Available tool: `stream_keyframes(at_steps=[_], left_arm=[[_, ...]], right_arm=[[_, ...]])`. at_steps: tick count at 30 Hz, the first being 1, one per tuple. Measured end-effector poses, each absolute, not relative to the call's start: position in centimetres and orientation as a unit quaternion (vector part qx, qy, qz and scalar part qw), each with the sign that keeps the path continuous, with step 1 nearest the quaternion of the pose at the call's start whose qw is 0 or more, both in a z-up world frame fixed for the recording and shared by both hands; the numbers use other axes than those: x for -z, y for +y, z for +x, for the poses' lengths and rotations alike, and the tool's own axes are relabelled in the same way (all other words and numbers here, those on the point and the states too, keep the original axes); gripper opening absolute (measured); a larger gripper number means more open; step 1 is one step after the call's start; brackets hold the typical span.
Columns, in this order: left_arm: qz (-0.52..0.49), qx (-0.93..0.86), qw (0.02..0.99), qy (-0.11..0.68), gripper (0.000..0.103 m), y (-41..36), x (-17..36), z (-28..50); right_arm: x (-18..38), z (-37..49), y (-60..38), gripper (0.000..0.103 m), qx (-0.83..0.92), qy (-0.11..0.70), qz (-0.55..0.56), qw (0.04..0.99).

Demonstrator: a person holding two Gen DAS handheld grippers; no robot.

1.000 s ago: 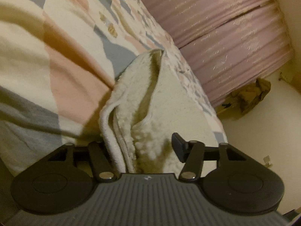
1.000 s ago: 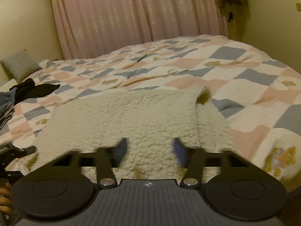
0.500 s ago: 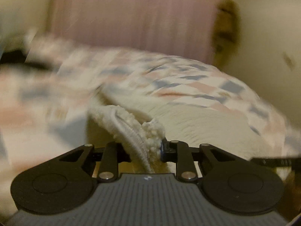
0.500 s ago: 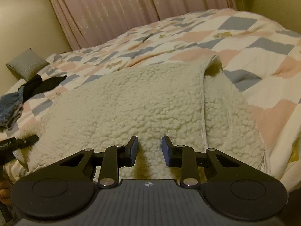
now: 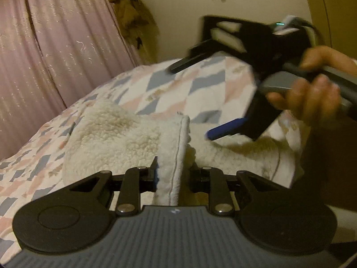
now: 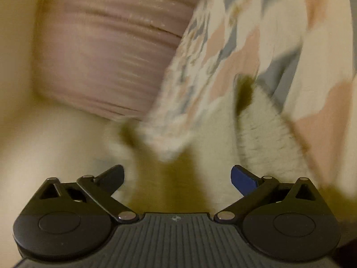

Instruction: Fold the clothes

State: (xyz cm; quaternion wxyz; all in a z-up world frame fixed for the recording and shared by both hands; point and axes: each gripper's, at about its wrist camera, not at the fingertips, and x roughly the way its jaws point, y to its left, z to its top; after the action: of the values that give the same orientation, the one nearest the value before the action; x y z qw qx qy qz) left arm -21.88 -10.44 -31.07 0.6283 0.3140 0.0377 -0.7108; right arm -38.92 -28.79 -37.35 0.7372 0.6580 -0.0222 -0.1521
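Right at our feet, so to speak, the left gripper (image 5: 173, 174) has its fingers pinched tight on a hemmed edge of the fleece garment (image 5: 116, 143), and that strip of cream pile runs straight up between them. Half a second ago we had the same pinch low and off to the side; now the edge is drawn up and across, so we judge the fold is under way.

Over on the right, big change: the right gripper (image 6: 177, 178) had its fingers nearly together over the fleece a moment back, and now they are flung wide apart with nothing between them. We have let go there. From the left wrist view we see that gripper (image 5: 225, 129) hanging above the fleece, blue finger (image 5: 225, 129) tipped down toward it, the person's hand (image 5: 312, 93) on the handle. Our read: the right side is resetting for a fresh grab, perhaps to steady the bulk while the left carries its edge over. The right wrist view is heavily smeared, so we cannot say what it is heading for.

Further out, the rest of the fleece lies heaped on the bed, on the patchwork quilt (image 5: 178, 84) of pink, grey and cream patches. Soft ground, so the pile may drag and bunch.

Beyond the bed, pink curtains (image 5: 55, 44) hang to the left, something brown (image 5: 131, 15) hangs beside them, and the cream wall (image 5: 189, 4) carries a couple of small plates.
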Motion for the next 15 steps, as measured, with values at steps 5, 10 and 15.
stream_keyframes(at_steps=[5, 10, 15], left_arm=[[0.319, 0.709, 0.629, 0.033, 0.020, -10.5, 31.3, -22.0], [0.333, 0.708, 0.623, 0.017, 0.022, -10.1, 31.5, -22.5], [0.324, 0.716, 0.618, 0.018, 0.022, -9.4, 31.2, -22.3]], right_arm=[[38.4, -34.9, -31.7, 0.103, 0.092, 0.048, 0.683, 0.723], [37.0, -30.6, -33.0, 0.077, 0.086, 0.126, 0.643, 0.750], [35.3, -29.9, -33.3, 0.033, 0.080, 0.158, 0.611, 0.772]])
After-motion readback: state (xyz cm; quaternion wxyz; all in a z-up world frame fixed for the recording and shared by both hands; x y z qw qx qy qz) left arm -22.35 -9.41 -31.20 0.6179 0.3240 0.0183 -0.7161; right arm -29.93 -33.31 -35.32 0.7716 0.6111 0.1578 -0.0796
